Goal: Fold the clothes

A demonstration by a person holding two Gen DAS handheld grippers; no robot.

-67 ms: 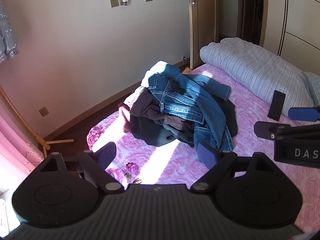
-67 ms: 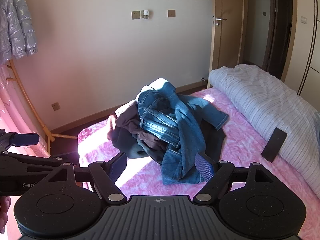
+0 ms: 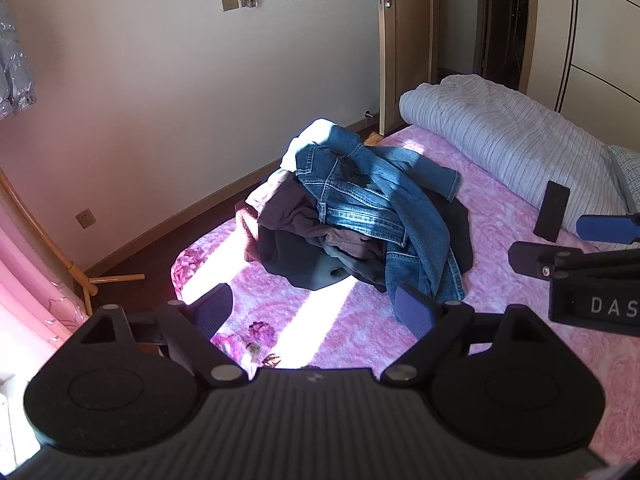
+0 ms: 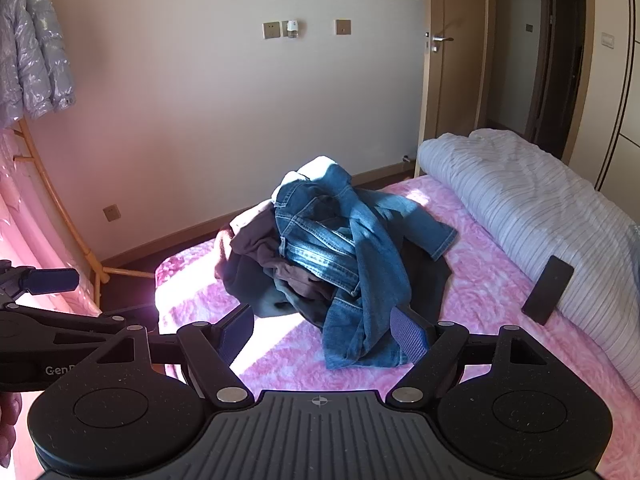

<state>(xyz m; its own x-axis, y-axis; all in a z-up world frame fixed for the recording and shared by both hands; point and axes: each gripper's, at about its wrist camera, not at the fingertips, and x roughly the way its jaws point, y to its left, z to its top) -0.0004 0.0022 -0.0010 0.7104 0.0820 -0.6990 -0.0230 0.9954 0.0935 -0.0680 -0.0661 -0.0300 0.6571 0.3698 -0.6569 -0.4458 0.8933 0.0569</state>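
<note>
A heap of clothes lies on the pink bedspread (image 3: pixel 344 324). On top is a blue denim jacket (image 3: pixel 372 200) (image 4: pixel 340 240); under it are dark brown and black garments (image 3: pixel 292 236) (image 4: pixel 256 264) and a white piece (image 3: pixel 316 132) at the back. My left gripper (image 3: pixel 316 310) hovers open above the bedspread, short of the pile, nothing between its fingers. My right gripper (image 4: pixel 322 330) is open too, just before the jacket's hanging hem (image 4: pixel 360 348). Each gripper shows at the side of the other's view.
A rolled striped duvet (image 3: pixel 508 140) (image 4: pixel 532 208) lies along the bed's right side with a black phone (image 3: pixel 552 212) (image 4: pixel 548 290) leaning on it. A wooden rack (image 4: pixel 60 208) with a silver puffer jacket (image 4: pixel 32 52) and a pink curtain (image 3: pixel 24 280) stand left. Door (image 3: pixel 404 40) behind.
</note>
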